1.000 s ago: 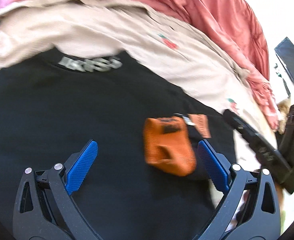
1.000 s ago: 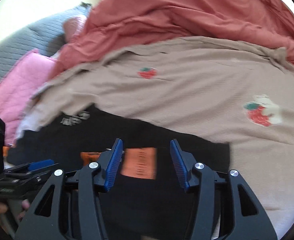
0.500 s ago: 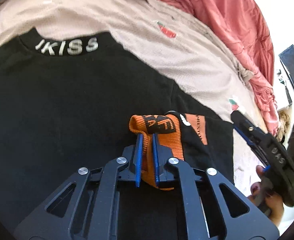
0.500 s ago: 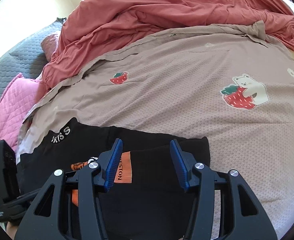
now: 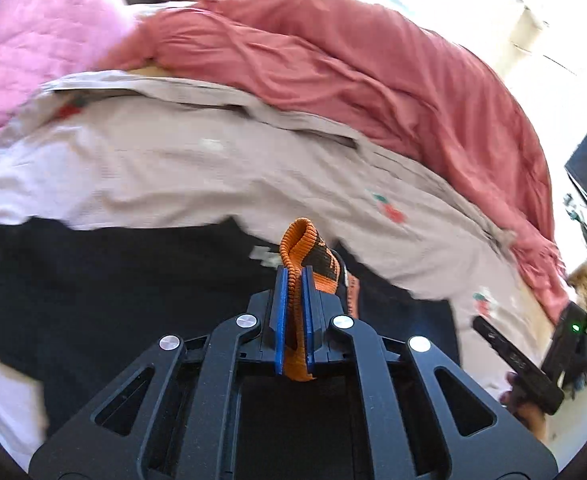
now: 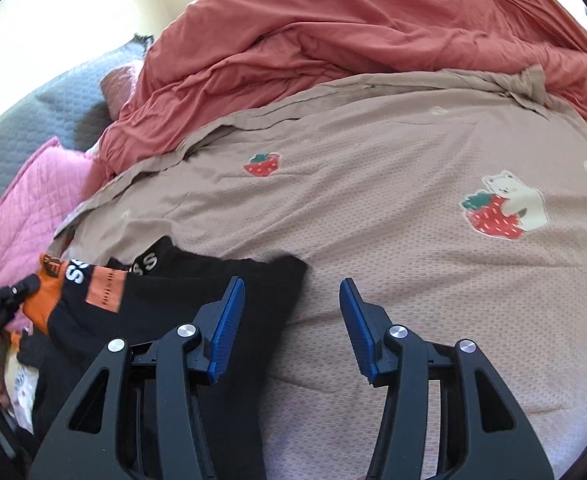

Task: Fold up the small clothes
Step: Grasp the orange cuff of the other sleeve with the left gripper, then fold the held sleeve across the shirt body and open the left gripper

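Two jobs in this step, by the look of it: carry the pinched cuff across, and hold the rest flat. Black top (image 5: 113, 288) lying on the beige strawberry sheet (image 6: 413, 240). Orange ribbed cuff (image 5: 299, 240) pinched in the left gripper (image 5: 293, 312), pads pressed together on the knit, loop of cuff poking out above the tips. Best to carry it low and level toward the middle of the top and lay the sleeve straight rather than drag the body along. Right gripper (image 6: 293, 328) spread, holding nothing, poised over the edge where black cloth meets sheet. Worth lowering it there to pin that side if the fabric slides. Probably wise to let go only once the sleeve lies flat.

From the left wrist: a close look at the pinch itself, blurred bedding beyond. From the right wrist only: sleeve with its orange patch (image 6: 105, 288) drawn out toward the left edge, white lettering on the collar, sharp bear-and-strawberry print, red blanket (image 6: 373, 20) heaped behind.
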{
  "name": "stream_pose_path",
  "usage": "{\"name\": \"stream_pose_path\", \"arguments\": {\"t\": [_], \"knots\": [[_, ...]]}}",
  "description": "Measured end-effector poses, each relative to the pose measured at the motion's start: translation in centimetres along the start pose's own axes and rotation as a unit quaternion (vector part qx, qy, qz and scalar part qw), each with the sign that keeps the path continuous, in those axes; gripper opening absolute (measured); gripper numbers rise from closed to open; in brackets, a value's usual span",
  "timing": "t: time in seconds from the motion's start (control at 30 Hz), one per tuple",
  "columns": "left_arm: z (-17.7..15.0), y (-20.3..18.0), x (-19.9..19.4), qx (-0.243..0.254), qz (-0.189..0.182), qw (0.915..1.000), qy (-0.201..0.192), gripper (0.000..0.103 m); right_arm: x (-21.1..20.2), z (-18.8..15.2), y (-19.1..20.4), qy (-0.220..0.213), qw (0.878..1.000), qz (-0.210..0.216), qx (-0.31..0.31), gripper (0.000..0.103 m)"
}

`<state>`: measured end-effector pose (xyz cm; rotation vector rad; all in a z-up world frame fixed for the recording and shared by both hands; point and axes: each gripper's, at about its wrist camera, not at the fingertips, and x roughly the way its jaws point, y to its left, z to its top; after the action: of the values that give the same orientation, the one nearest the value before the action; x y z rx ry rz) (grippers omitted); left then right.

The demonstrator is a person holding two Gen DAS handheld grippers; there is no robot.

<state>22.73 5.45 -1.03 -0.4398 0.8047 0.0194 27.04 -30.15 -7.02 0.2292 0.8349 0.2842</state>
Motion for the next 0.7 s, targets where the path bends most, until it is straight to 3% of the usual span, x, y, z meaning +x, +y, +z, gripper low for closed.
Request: {"name": "stream_pose_path", "arguments": {"t": [0.1,0.3,0.43,0.6,0.67,0.7], "knots": [[-0.1,3.3,-0.1,-0.012,0.039,0.9992,-0.001,0.001,0.4,-0.4,1.4,0.005,1.0,0.0,-0.028,0.049],[-1.3,6.4,1.2,-0.035,0.052,0.9976,0.029,0.001,1.3,-1.8,5.1,0.014,0.994,0.005,-0.105,0.049],[-2.0,7.6,1.8,-0.038,0.069,0.9962,0.037,0.001,2.2,-3.1,7.5,0.032,0.989,0.038,-0.136,0.049],[-1.7,7.7,-0.1,-0.022,0.072,0.9971,0.007,0.001,3.5,-4.3,8.8,0.063,0.984,0.068,-0.154,0.049],[-1.3,8.0,0.1,-0.023,0.071,0.9971,0.014,0.001,4.3,-4.7,8.5,0.081,0.984,0.057,-0.148,0.06],[-1.2,8.6,0.9,-0.028,0.072,0.9965,0.033,0.001,4.8,-4.9,8.3,0.091,0.984,0.051,-0.147,0.06]]}}
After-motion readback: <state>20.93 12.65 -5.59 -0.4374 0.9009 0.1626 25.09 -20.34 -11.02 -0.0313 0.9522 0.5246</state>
